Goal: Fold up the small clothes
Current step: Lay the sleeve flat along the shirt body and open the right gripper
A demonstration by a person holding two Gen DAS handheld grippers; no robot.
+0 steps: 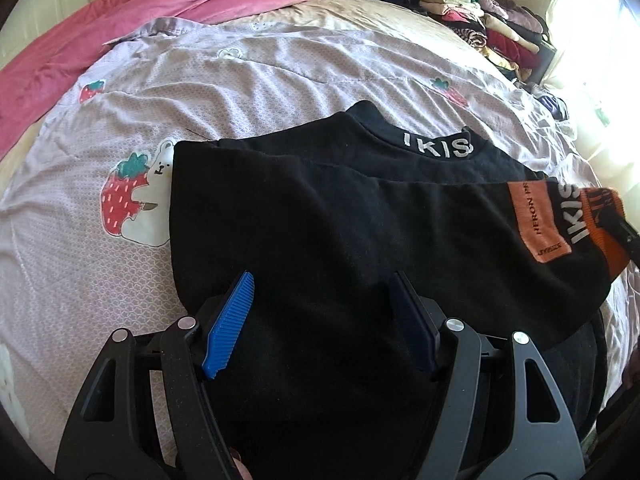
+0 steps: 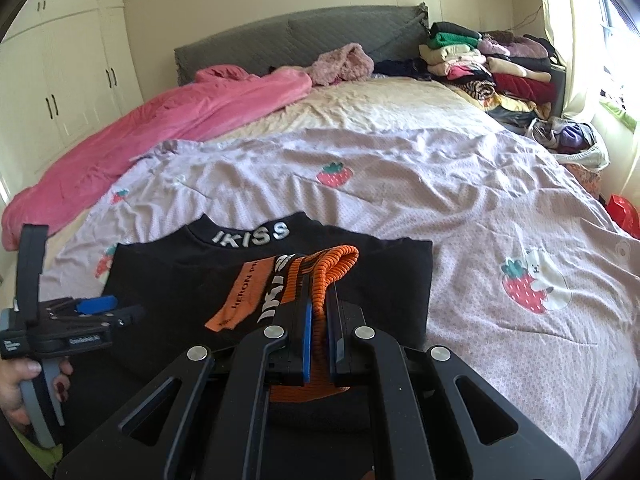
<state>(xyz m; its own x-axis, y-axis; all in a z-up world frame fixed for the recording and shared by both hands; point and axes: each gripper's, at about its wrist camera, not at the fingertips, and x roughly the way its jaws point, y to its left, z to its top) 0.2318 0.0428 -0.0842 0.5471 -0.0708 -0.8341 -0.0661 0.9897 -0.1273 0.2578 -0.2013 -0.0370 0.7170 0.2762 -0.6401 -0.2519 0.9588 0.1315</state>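
A black sweater [image 1: 320,216] with a white "IKISS" collar [image 2: 252,234] lies flat on the lilac strawberry-print sheet [image 1: 248,76]. One sleeve, with an orange patch [image 1: 538,220] and an orange ribbed cuff [image 2: 334,264], is folded across its body. My right gripper [image 2: 320,292] is shut on that cuff and holds it just above the sweater; it shows at the right edge of the left wrist view as the right gripper [image 1: 626,234]. My left gripper [image 1: 322,278] stands open over the sweater's near left part, its blue pads [image 1: 230,320] wide apart. A hand [image 2: 20,380] holds the left gripper [image 2: 96,306].
A pink blanket [image 2: 160,120] lies along the bed's far left. Stacks of folded clothes [image 2: 488,68] line the far right by the grey headboard [image 2: 300,40]. A bag of clothes [image 2: 572,140] and a red item [image 2: 624,216] sit at the right edge. White wardrobe doors [image 2: 72,80] stand left.
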